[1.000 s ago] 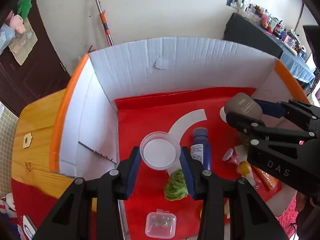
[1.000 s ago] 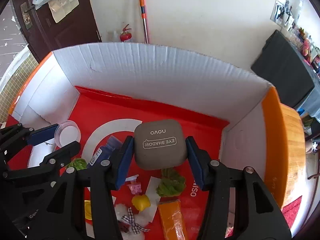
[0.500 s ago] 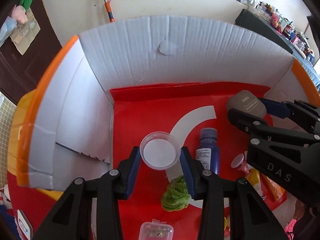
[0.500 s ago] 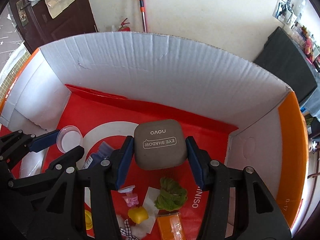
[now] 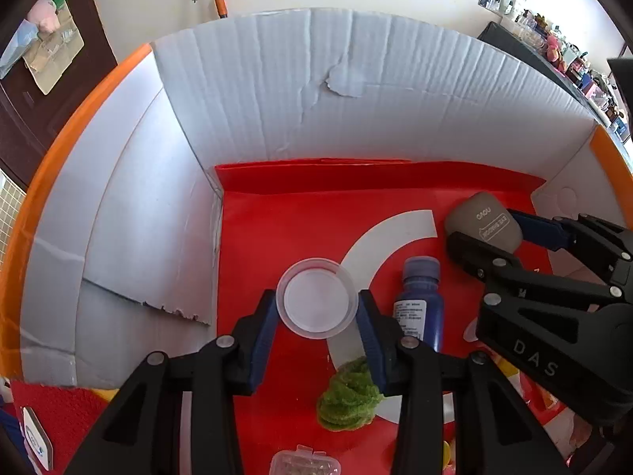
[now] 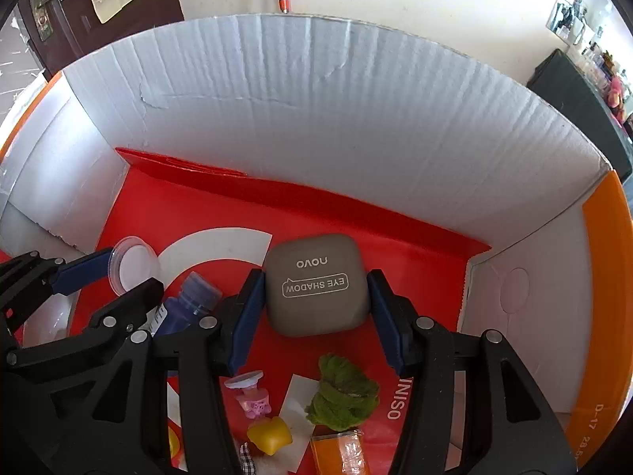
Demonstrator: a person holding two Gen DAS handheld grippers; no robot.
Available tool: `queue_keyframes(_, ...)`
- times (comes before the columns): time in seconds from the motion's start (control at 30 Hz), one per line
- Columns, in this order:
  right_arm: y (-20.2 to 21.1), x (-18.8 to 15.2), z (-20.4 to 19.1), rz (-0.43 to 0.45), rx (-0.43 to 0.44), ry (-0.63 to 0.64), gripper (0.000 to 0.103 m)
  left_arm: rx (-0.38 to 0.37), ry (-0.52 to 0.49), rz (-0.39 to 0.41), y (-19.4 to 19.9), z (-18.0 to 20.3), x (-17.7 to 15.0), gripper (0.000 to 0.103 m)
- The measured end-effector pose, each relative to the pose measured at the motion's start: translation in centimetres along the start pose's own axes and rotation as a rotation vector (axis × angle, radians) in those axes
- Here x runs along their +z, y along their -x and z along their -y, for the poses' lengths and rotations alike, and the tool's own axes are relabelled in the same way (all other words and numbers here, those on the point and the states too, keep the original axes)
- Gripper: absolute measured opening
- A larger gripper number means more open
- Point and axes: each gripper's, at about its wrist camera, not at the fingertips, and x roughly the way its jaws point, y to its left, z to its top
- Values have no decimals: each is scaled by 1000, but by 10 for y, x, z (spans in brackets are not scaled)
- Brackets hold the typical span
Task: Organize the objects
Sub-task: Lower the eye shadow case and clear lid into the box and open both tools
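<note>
Hovering over the red floor of the cardboard box, both tools carry something. The left hand-held gripper is clamped on a clear round lid near the box's left wall; the right hand-held gripper grips a taupe eye-shadow case toward the far right corner. Below lie a blue bottle and a green yarn tuft. The lid is thin and slick, so I'd judge it could pop out sideways. Letting go from up here might bounce the case onto the bottle.
</note>
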Motion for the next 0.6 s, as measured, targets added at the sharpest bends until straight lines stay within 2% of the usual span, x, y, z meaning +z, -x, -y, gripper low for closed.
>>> queue_keyframes(0.43,1,3,-8,-25,-34,41,52,-1,-2,-1,0,5,-6,43)
queue_keyframes(0.47,1,3,-8,-25,-35,43,52,-2,-3,-1,-6,4,10,44)
queue_keyframes(0.6,0,3,-13,-26,-36,43,54,-5,-4,-1,-7,10,8,45)
